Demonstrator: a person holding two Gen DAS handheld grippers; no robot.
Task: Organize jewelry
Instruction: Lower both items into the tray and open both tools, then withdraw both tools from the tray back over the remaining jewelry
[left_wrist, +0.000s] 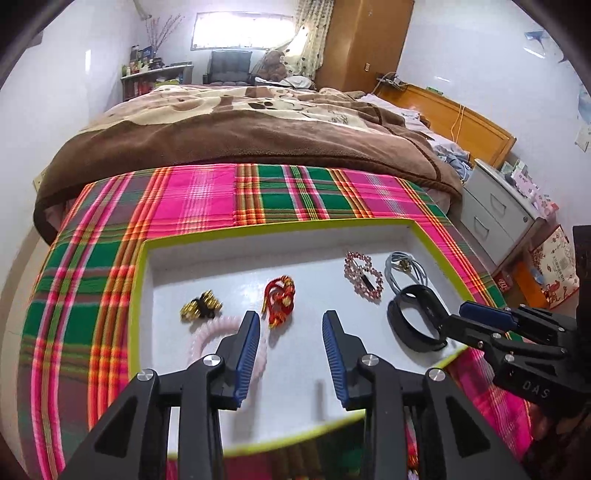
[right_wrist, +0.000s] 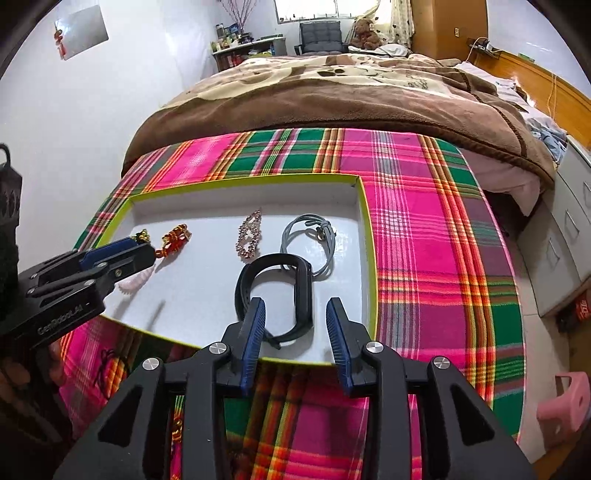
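Tray (left_wrist: 424, 229) w/ green rim sits on plaid cloth (left_wrist: 207, 199), centre of both views. Six pcs lie inside: gold-black cluster (left_wrist: 201, 309), pink bead loop (left_wrist: 207, 338), red-gold knot (left_wrist: 279, 301), crystal bracelet (left_wrist: 364, 277), grey cord (left_wrist: 404, 269), black band (left_wrist: 415, 325). All loose on tray floor, spaced apart except grey cord, which overlaps black band's far edge in right view.

Status, est.: most pcs already in tray. In right view, a dark cord item (right_wrist: 107, 365) and a gold-red bit (right_wrist: 179, 424) lie on the cloth below tray edge, lower left; likely still to do. Identity unclear.

Left gripper (left_wrist: 290, 350): jaws spread, nothing held. Pink bead loop lies partly behind its left finger; contact not clear.

Right gripper (right_wrist: 297, 339): jaws apart, empty, at tray's near rim. Black band (right_wrist: 275, 295) lies just ahead, between and left of the fingers; left finger overlaps band's near curve in frame.
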